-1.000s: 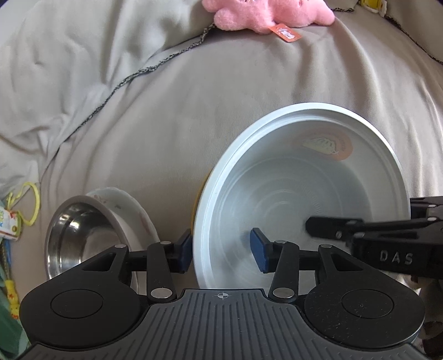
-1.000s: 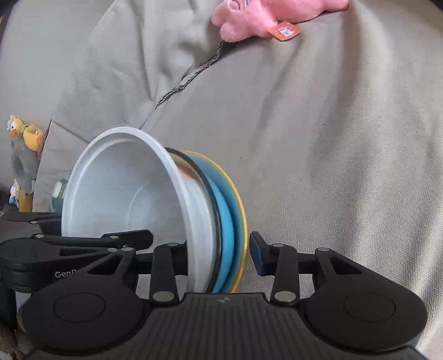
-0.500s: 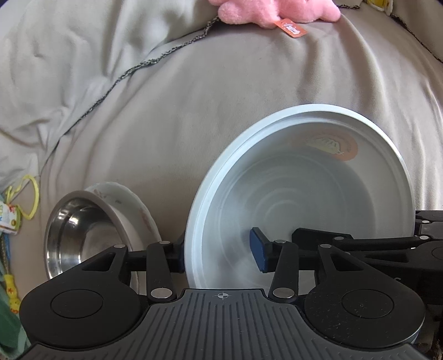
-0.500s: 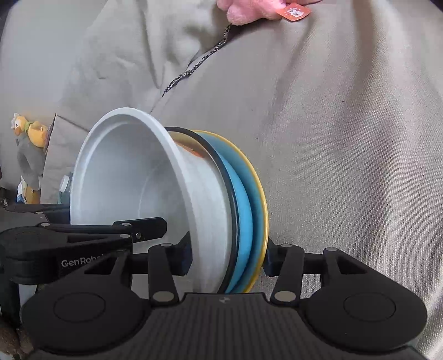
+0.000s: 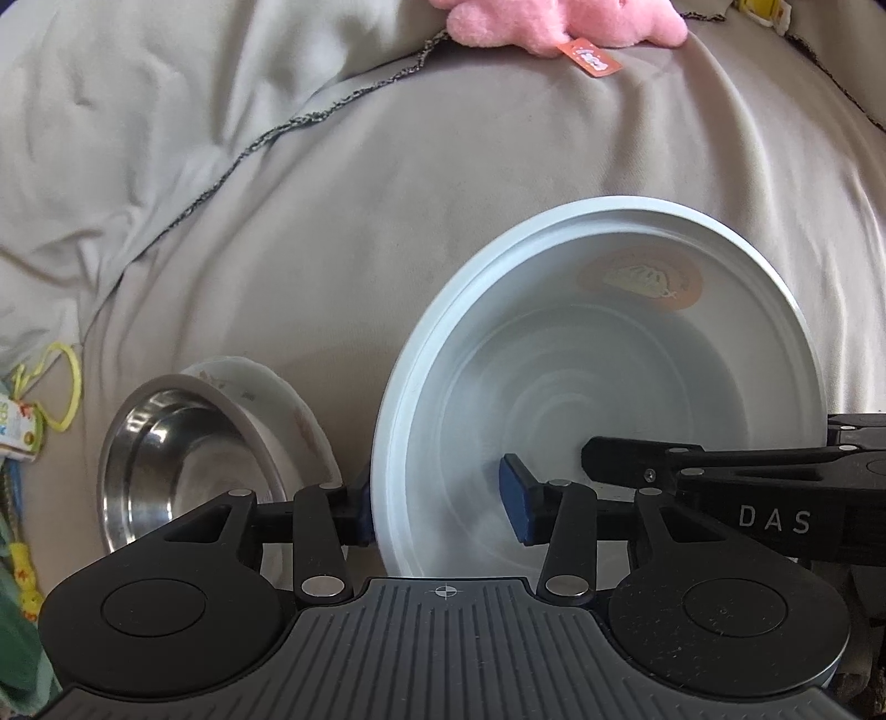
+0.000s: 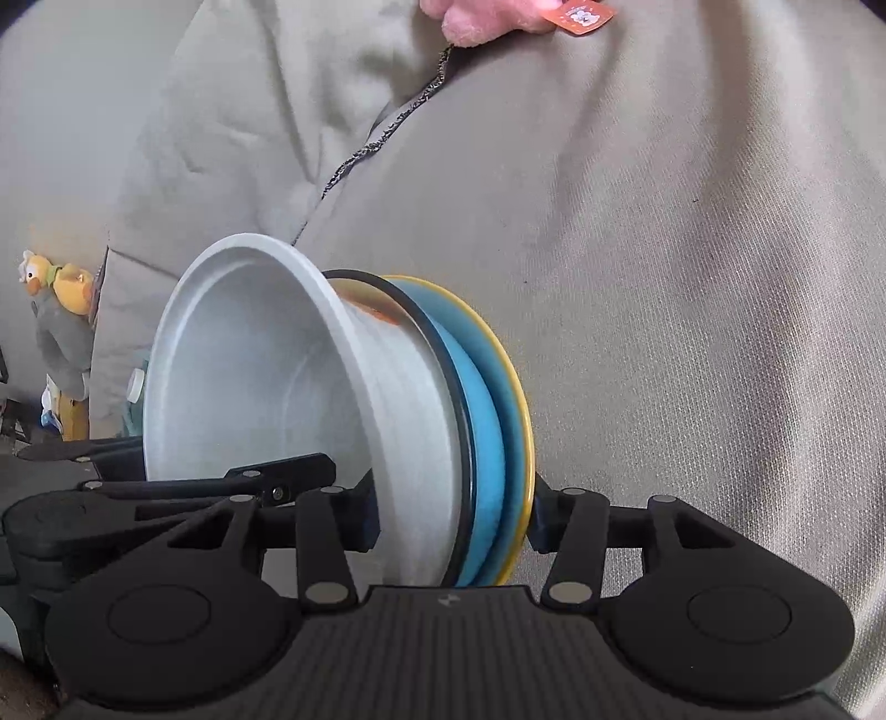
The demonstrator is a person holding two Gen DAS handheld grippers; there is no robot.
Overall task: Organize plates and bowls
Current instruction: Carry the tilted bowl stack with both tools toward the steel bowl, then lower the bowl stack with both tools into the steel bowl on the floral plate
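A pale, matte white bowl (image 5: 637, 399) with faint concentric rings inside is standing on edge, its mouth facing the left wrist camera and an orange round sticker (image 5: 639, 277) showing through its wall at about 1 o'clock. The left gripper (image 5: 443, 501) is straddling the bowl's rim at 7 o'clock, one blue-padded finger outside and one inside, with a clear gap between the inner pad and the wall, so it is sitting released rather than pinching. In the right wrist view the white bowl (image 6: 288, 387) is nesting against a thin black-rimmed piece (image 6: 443, 354), a smooth blue plate (image 6: 487, 421) and a glossy yellow-rimmed plate (image 6: 518, 399), all stacked on edge; the right gripper (image 6: 454, 512) is clenching across this stack, its fingers pressing the bowl's wall on one side and the yellow plate on the other. At 9 o'clock of the white bowl in the left view, a shiny stainless steel bowl (image 5: 171, 459) is lying tilted inside a white ceramic dish (image 5: 277, 399) with faded brownish marks. Everything is resting on a soft, wrinkled grey-beige fabric cover (image 5: 387, 221) with a dark stitched seam (image 5: 277, 133). A fluffy pink plush toy (image 5: 559, 22) with an orange tag is lying at 12 o'clock, and a yellow-and-grey stuffed duck (image 6: 58, 310) is sitting at 9 o'clock in the right view.
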